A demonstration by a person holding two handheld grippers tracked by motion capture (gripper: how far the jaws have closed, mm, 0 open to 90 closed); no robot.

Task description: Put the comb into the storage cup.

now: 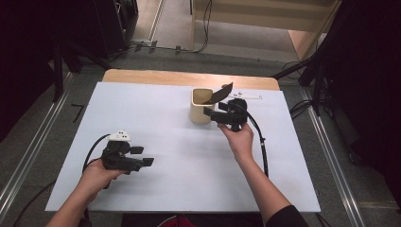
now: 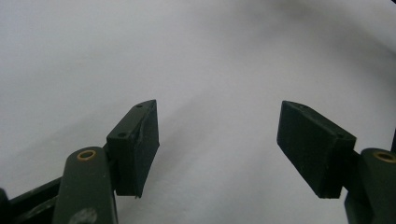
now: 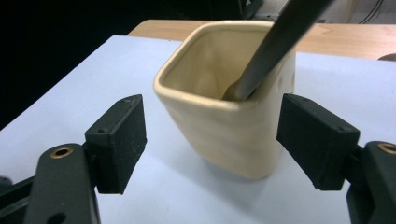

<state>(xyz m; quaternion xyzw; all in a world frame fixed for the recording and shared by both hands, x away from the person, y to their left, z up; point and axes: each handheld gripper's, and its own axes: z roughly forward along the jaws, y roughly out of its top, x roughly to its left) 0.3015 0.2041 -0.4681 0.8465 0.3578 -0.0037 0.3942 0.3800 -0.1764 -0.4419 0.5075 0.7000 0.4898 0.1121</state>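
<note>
A cream square holder (image 1: 200, 109) stands upright at the back middle of the white table sheet (image 1: 179, 156). A dark flat utensil (image 1: 221, 93) leans out of it toward the right. In the right gripper view the holder (image 3: 233, 126) sits just ahead of the wide-apart jaws, with the dark utensil handle (image 3: 275, 42) slanting up to the right. My right gripper (image 1: 211, 113) is open, right beside the holder, touching nothing. My left gripper (image 1: 144, 157) hovers over the front left of the sheet, open and empty; its pads (image 2: 135, 144) frame bare white surface.
A thin white stick-like item (image 1: 248, 96) lies behind the right gripper near the back edge. A wooden table strip (image 1: 189, 78) shows beyond the sheet. Cables and dark stands surround the table on the floor.
</note>
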